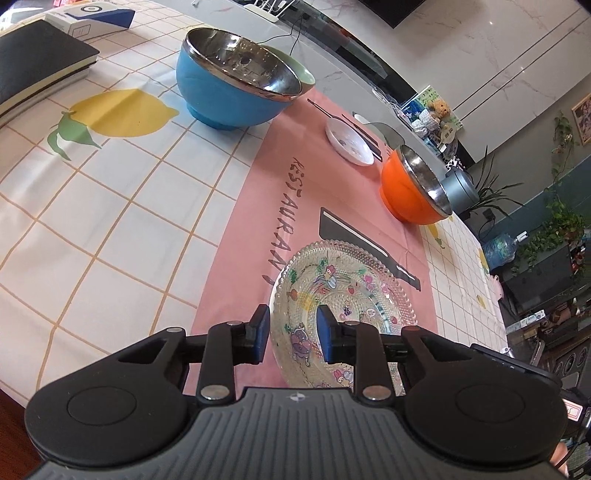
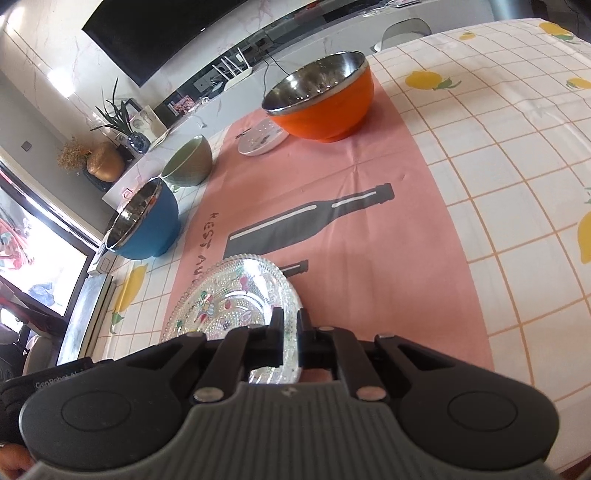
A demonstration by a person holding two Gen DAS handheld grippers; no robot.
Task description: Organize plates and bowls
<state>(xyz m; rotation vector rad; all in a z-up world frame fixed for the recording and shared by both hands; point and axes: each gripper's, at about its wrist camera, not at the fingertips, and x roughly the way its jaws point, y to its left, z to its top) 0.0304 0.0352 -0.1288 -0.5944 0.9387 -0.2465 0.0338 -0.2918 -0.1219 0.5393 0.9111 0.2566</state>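
A clear glass plate (image 1: 347, 295) with cartoon prints lies on the pink placemat (image 1: 295, 192). My left gripper (image 1: 293, 332) is open, its fingers straddling the plate's near left rim. My right gripper (image 2: 291, 328) is shut on the glass plate's (image 2: 236, 295) right rim. A blue steel-lined bowl (image 1: 236, 85) stands at the far left, with a green bowl (image 2: 190, 162) behind it. An orange bowl (image 1: 413, 188) and a small white plate (image 1: 349, 142) sit at the placemat's far end.
A black notebook (image 1: 37, 70) and a blue-white box (image 1: 92, 16) lie at the far left of the lemon-print tablecloth (image 1: 110, 206). A grey pot (image 1: 460, 186) stands behind the orange bowl. The table's edge runs close past the orange bowl.
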